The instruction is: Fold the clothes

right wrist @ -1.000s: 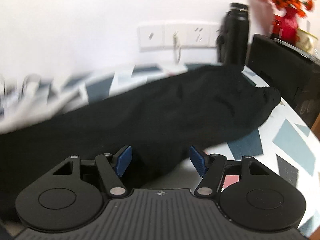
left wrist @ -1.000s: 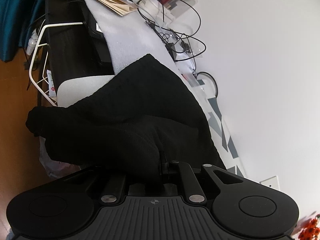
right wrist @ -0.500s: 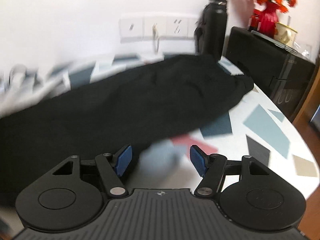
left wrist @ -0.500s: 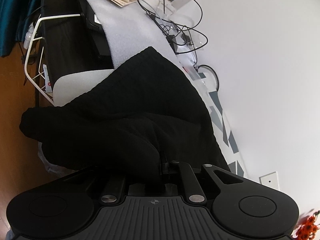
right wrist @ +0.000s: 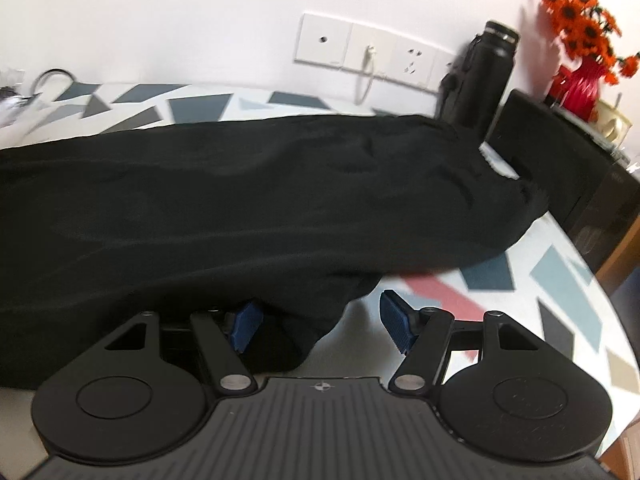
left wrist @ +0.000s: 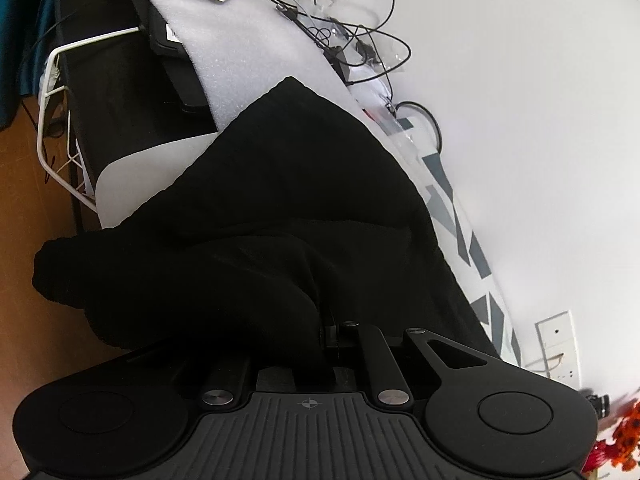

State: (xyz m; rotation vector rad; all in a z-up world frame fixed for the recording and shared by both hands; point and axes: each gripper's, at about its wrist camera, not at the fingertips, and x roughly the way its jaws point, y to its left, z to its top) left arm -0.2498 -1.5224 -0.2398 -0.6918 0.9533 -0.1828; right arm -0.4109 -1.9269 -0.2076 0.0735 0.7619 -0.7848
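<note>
A big, soft black cloth garment lay spread along the white table with grey and red shapes. The left gripper pinched a bunched fold of it tight. The right gripper stood wide apart, with a cloth edge between its blue pads.

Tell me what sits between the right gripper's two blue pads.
In the right wrist view, a fold of the black garment hangs between the open right gripper pads, beside bare tabletop.
</note>
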